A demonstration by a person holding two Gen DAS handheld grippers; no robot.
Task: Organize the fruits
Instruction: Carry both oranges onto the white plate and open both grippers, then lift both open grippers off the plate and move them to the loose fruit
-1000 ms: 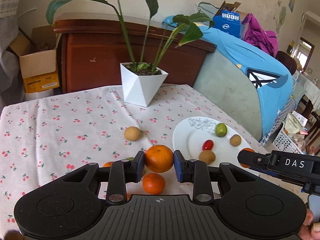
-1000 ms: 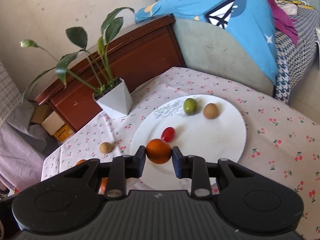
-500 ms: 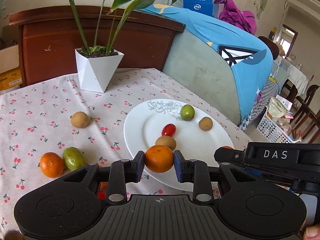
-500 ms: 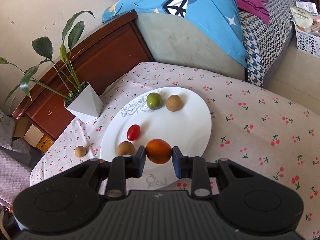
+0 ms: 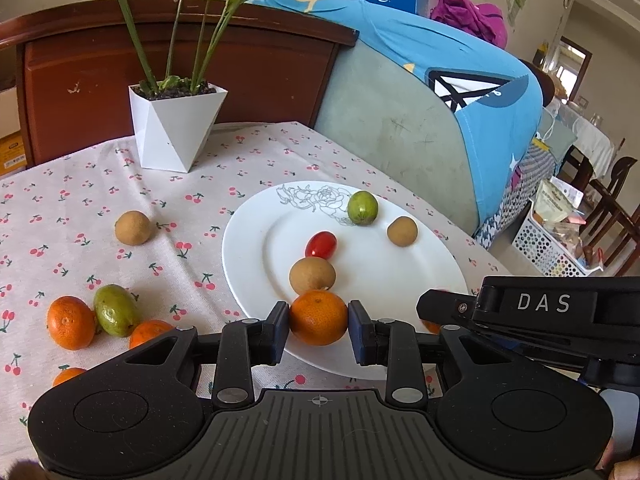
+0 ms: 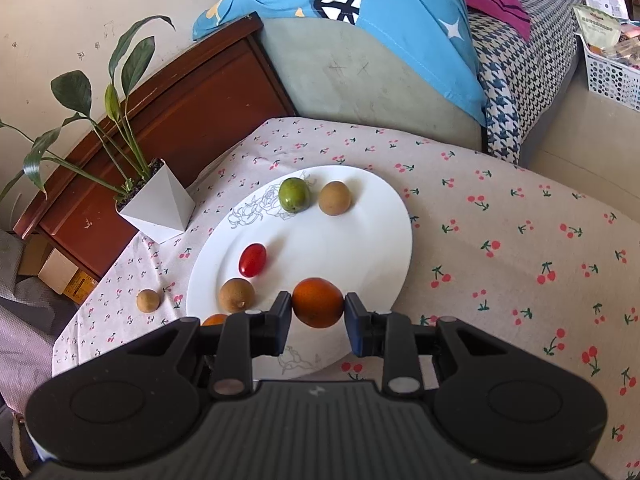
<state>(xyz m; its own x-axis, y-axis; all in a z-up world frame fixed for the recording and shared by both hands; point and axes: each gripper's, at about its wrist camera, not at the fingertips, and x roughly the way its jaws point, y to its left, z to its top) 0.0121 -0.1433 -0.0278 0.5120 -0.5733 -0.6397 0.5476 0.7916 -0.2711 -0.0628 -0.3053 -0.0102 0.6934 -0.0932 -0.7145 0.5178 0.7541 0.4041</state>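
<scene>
My left gripper (image 5: 319, 330) is shut on an orange (image 5: 318, 317) over the near rim of the white plate (image 5: 256, 240). My right gripper (image 6: 317, 312) is shut on another orange (image 6: 317, 302) over the plate's (image 6: 384, 220) near part. On the plate lie a red cherry tomato (image 5: 321, 245), a green fruit (image 5: 362, 208) and two brown fruits (image 5: 312, 275). On the cloth to the left lie oranges (image 5: 70, 322), a green fruit (image 5: 116, 310) and a brown fruit (image 5: 133, 227). The right gripper's body shows in the left wrist view (image 5: 540, 312).
A white plant pot (image 5: 176, 128) stands at the back of the cherry-print tablecloth (image 5: 60, 208). A wooden headboard (image 5: 180, 68) and a sofa with a blue cover (image 5: 440, 80) lie behind. The table edge (image 6: 540, 172) runs along the right.
Both grippers have moved in lower over the plate with their oranges still held. The left view has shifted right and closer to the plate.
</scene>
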